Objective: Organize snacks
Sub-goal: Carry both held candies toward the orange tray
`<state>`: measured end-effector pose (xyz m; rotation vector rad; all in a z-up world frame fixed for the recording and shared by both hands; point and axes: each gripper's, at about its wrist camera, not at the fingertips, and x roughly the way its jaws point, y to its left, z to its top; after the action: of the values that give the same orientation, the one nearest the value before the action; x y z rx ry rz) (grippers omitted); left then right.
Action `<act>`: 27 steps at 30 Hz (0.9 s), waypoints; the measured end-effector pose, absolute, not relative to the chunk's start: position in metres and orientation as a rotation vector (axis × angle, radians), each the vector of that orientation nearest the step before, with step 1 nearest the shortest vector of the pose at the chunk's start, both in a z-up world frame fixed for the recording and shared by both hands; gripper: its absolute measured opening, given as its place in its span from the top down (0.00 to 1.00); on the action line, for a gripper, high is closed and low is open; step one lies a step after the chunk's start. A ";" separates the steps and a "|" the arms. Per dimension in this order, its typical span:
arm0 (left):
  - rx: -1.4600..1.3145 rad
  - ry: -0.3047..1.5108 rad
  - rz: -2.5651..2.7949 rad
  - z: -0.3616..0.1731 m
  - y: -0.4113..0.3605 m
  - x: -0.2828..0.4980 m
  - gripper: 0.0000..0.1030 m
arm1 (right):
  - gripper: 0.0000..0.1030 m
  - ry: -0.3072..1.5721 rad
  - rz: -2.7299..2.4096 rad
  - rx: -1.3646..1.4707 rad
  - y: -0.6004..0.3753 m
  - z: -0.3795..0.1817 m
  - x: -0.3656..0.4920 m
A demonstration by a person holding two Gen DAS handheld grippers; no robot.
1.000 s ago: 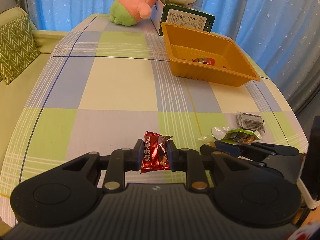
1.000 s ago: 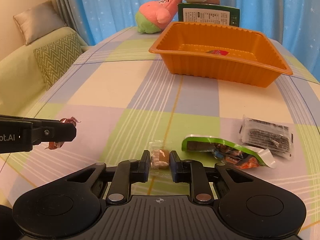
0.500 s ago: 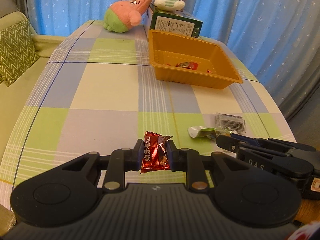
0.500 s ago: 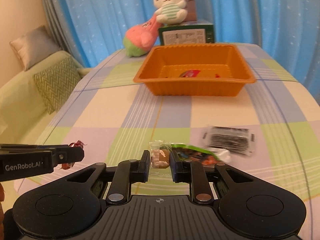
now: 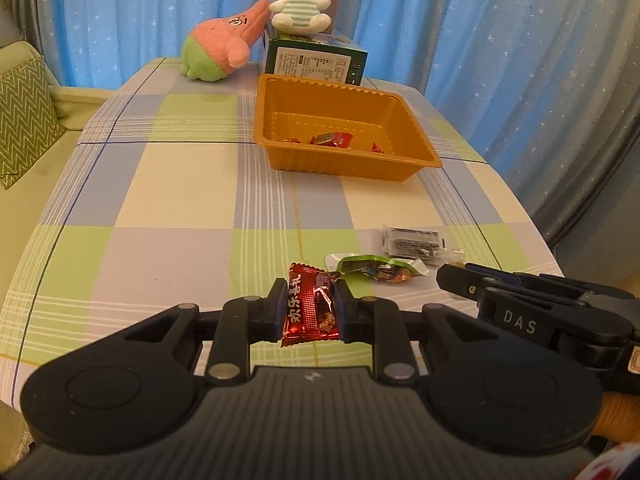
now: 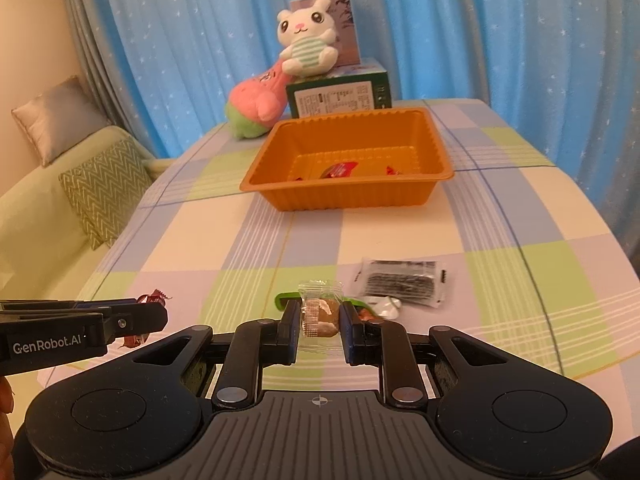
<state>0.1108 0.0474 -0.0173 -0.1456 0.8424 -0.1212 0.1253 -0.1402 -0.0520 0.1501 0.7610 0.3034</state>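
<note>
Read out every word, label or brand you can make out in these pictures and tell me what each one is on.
"GenRobot.AI": side of the left gripper, seen from the right wrist camera.
"DAS": side of the right gripper, seen from the left wrist camera.
"欢乐喜礼": red candy wrapper, though the characters are only roughly legible.
Green box: printed label, too small to read.
Black packet: print blurred.

Lighting's pretty soft and even in both wrist views, with daylight glowing through the blue curtains [image 5: 460,40] at the far side, so the checked tablecloth [image 6: 400,232] is bright with only faint shadows under stuff. Heavy fisheye bend toward the edges, with the table sides curving and the corners going black. Focus is decent near and mid, there's a bit of glare on the shiny red wrapper [image 5: 310,308], and the black packet [image 6: 402,282] looks smeared in the right view.
</note>
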 end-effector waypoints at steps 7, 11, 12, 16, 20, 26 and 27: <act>-0.140 0.837 -0.135 -0.012 0.039 0.108 0.79 | 0.79 0.757 0.282 0.158 -0.155 -0.046 0.120; -0.131 0.834 -0.140 -0.010 0.036 0.108 0.79 | 0.79 0.760 0.267 0.164 -0.161 -0.043 0.121; -0.129 0.834 -0.141 -0.010 0.035 0.108 0.79 | 0.79 0.761 0.263 0.165 -0.163 -0.043 0.122; -0.124 0.835 -0.143 -0.008 0.032 0.110 0.79 | 0.79 0.768 0.255 0.167 -0.167 -0.042 0.124; -0.120 0.834 -0.149 -0.008 0.029 0.113 0.79 | 0.79 0.776 0.253 0.168 -0.171 -0.042 0.127; -0.114 0.835 -0.158 -0.008 0.024 0.117 0.79 | 0.79 0.777 0.252 0.174 -0.174 -0.042 0.130; -0.113 0.834 -0.160 -0.008 0.023 0.117 0.79 | 0.79 0.778 0.252 0.175 -0.175 -0.042 0.131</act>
<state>0.1172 0.0231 -0.0078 -0.1133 0.8342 -0.1598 0.1306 -0.1749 -0.0425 0.1751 0.7783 0.2517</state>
